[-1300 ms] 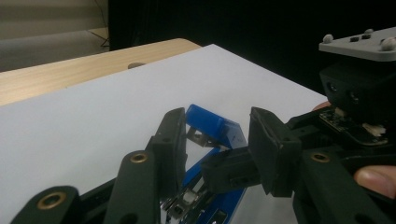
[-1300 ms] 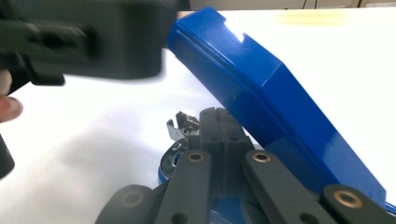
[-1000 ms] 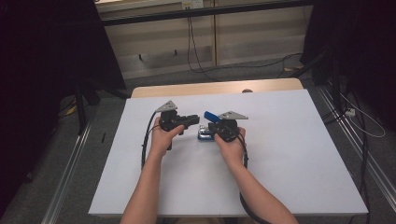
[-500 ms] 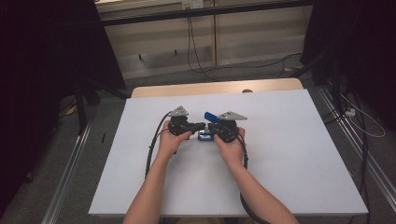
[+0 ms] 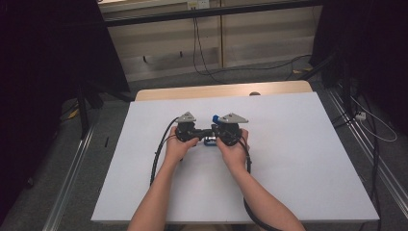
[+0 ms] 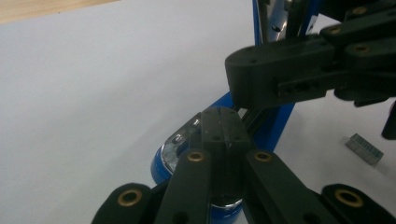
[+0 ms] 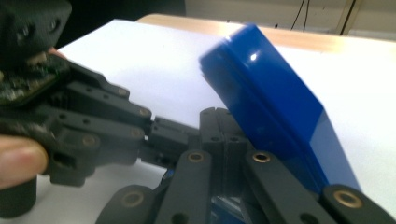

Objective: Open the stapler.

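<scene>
Looking down from the high view first, I have both hands drawn together at the middle of the white table [image 5: 298, 159]. The left gripper [image 5: 204, 132] and the right gripper [image 5: 215, 131] meet nose to nose over the blue stapler [image 5: 210, 141]. It sits between them on the tabletop with its lid tipped up behind. I judge the arrangement is two-handed on purpose: one tool steadies the body so the other can work on the opened part.

From the left gripper view, my own jaws stand fully together, their tips [image 6: 219, 133] lying on the stapler's shiny metal channel [image 6: 180, 140], which rests on the rounded blue base. Whether any thin edge is actually nipped between them I cannot tell; it reads more as a press to pin the base down. The other gripper [image 6: 285, 70] reaches in from the upper right, just above my tips. A short strip of staples [image 6: 364, 148] lies apart on the table (likely the refill this is all for).

From the right gripper view, those jaws are also shut tight, tips [image 7: 219, 135] set beside the underside of the raised blue lid [image 7: 261, 98]. I cannot see anything caught between the pads. The lid leans up and away, and I take it the closed tips are there to keep it propped open. The left gripper [image 7: 100, 123] comes in level from the left with a thumb [image 7: 18, 158] behind it.
</scene>
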Tool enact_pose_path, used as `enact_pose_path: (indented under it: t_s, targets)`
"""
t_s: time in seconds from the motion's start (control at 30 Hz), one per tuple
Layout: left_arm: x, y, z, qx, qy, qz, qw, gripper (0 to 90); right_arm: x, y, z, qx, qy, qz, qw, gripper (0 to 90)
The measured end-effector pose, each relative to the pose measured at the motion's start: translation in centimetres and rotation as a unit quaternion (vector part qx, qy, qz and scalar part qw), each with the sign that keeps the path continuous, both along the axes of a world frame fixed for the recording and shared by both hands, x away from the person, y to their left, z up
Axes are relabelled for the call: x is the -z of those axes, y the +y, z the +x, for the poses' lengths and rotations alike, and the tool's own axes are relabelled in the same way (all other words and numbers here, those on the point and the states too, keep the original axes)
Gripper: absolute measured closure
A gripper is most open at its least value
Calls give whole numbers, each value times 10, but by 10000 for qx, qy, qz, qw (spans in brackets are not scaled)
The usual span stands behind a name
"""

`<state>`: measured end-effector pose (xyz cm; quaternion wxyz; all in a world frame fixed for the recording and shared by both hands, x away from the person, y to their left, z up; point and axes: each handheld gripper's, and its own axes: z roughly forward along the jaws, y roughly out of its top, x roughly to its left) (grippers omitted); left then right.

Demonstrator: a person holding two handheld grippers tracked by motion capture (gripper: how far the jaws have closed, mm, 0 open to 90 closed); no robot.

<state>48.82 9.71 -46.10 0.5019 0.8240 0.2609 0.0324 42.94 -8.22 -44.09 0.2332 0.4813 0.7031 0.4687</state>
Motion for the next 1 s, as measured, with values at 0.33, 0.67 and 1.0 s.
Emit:
enact_pose_path:
  t_s: [0.33, 0.67, 1.0]
  targets:
    - [0, -1, -1, -63, 2, -29, 10000, 900, -10, 3, -2, 194, -139, -231, 9994, 900]
    - [0, -4, -3, -33, -15, 110, 9999, 900, -18, -11, -7, 814, -530, -419, 9944, 900]
    - [0, -4, -4, -37, -47, 163, 9999, 900, -23, -24, -10, 862, -505, -473, 9939, 900]
